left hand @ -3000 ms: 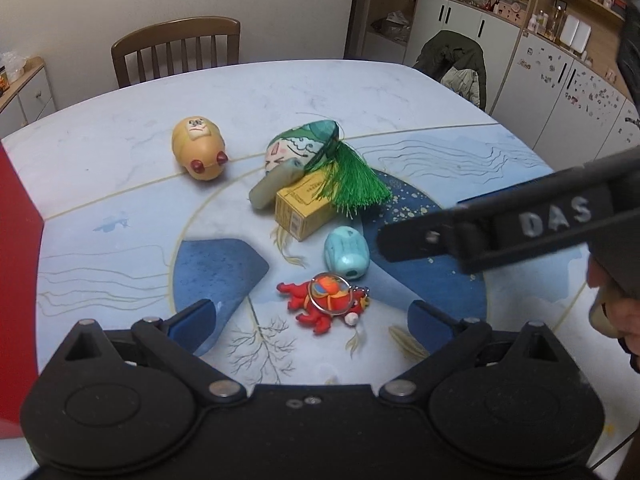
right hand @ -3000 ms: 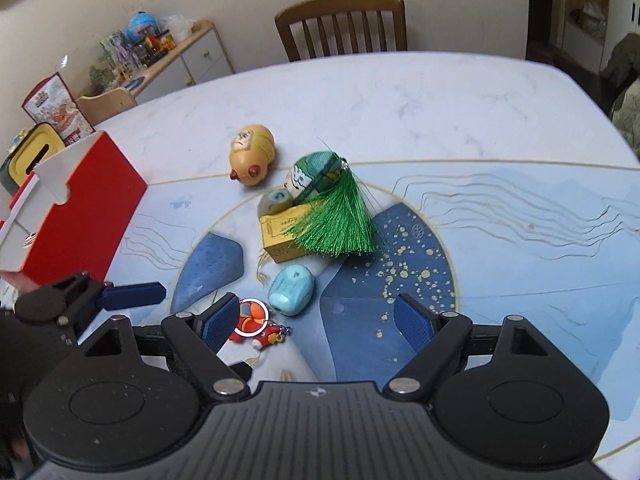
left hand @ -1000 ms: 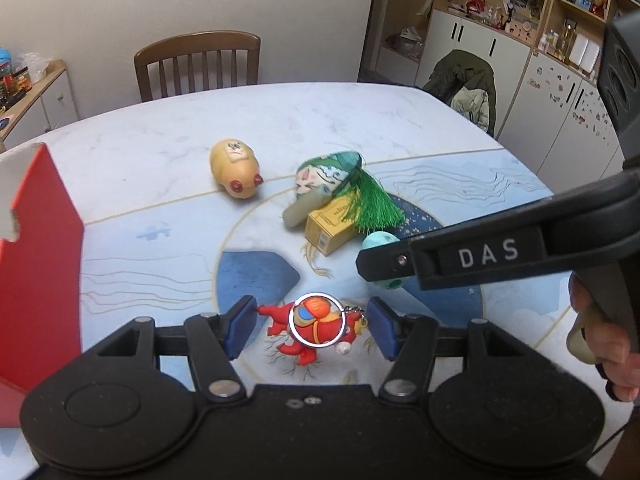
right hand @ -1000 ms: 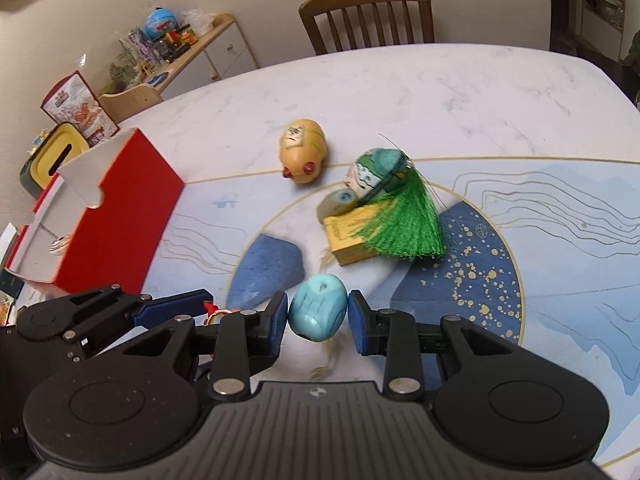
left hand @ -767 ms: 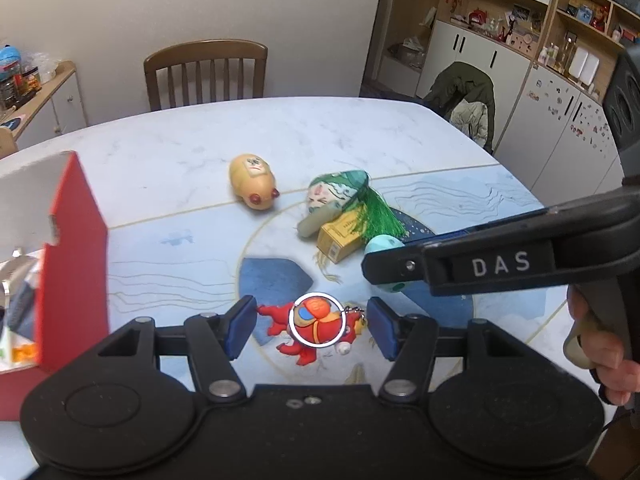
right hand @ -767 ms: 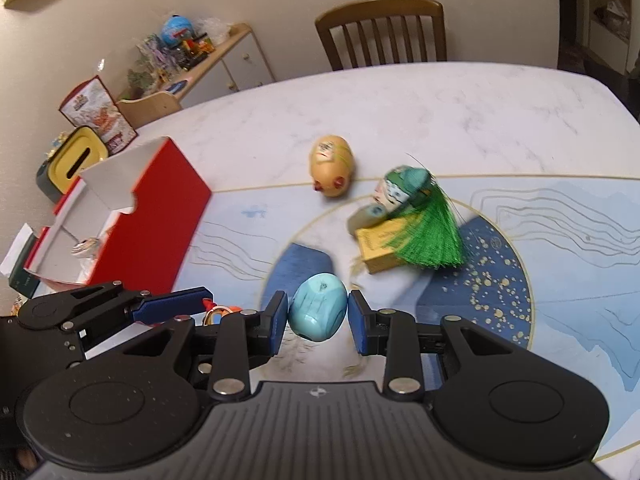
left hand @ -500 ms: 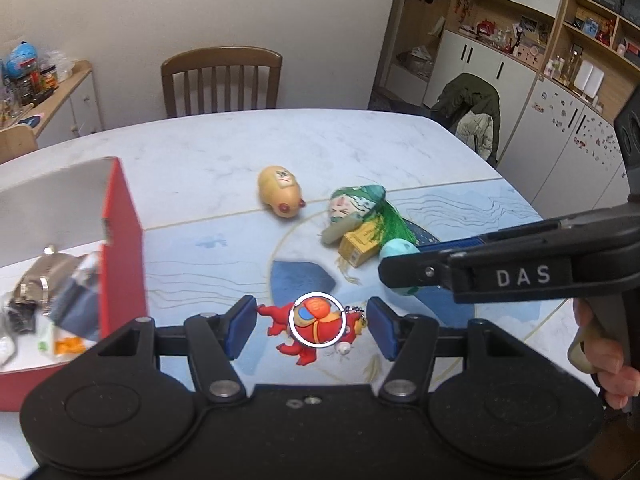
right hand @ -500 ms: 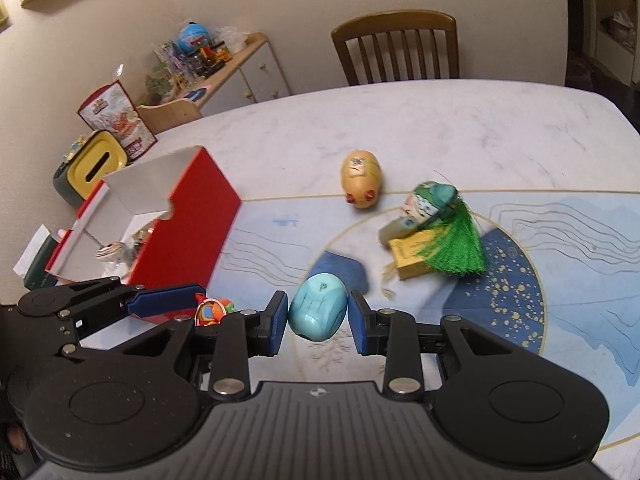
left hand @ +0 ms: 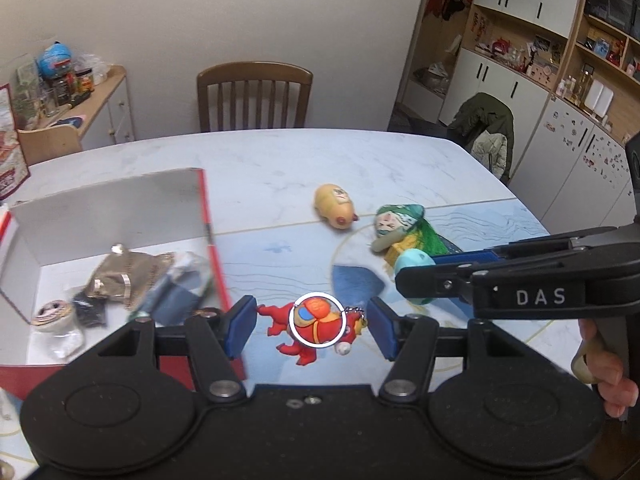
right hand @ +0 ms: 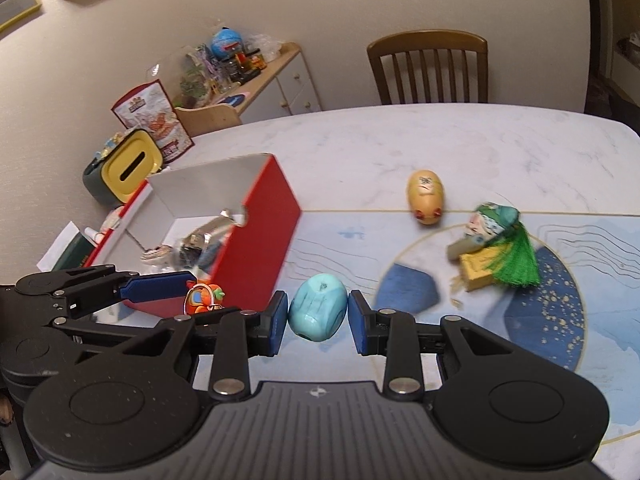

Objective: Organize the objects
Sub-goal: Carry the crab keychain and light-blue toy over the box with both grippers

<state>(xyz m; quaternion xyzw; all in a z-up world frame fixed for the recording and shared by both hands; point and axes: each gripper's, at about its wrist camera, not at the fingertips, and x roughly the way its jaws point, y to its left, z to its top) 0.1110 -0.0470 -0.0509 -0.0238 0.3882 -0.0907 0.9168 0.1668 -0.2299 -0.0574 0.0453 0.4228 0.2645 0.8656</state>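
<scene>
Chair [left hand: 254, 96]: you see it at the table's far edge
Sideboard [right hand: 276, 76]: clutter on top
Jacket [left hand: 489, 128]: draped over another chair

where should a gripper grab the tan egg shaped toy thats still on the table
Take the tan egg toy across its short width, at the fattest middle part, coming down from above. It lies on its side on the table, long axis pointing roughly away from the right wrist camera, with nothing touching either flank. The rounded ends would likely slip out of the pads.
</scene>
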